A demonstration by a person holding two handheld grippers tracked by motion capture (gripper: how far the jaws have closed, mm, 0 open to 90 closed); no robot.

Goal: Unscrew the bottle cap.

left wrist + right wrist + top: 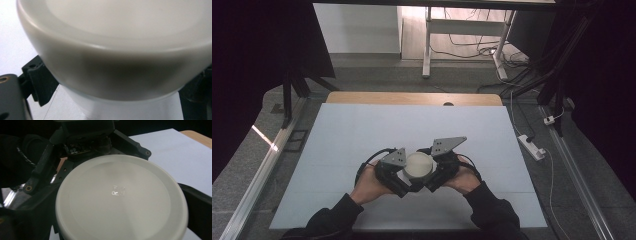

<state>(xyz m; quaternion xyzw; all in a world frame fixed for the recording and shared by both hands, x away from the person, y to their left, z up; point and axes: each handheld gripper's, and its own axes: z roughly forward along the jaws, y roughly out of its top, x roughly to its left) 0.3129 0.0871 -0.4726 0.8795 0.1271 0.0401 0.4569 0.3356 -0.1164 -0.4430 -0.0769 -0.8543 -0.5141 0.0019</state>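
Observation:
A round white jar (120, 108) with a cream lid (418, 165) sits low over the near middle of the white mat (362, 130), between both grippers. My left gripper (401, 176) closes on it from the left; in the left gripper view its black fingers (37, 82) press the jar body just under the lid (120, 50). My right gripper (436, 174) comes in from the right. In the right gripper view its jaws stand either side of the lid (122, 200), whose flat top faces the camera, with the left gripper (87, 140) beyond it.
The mat covers a wooden table (412, 98) whose far edge shows. Beyond it stand a white desk frame (427, 45) and loose cables on the floor. A power strip (532, 146) lies right of the table. Metal rails run along both sides.

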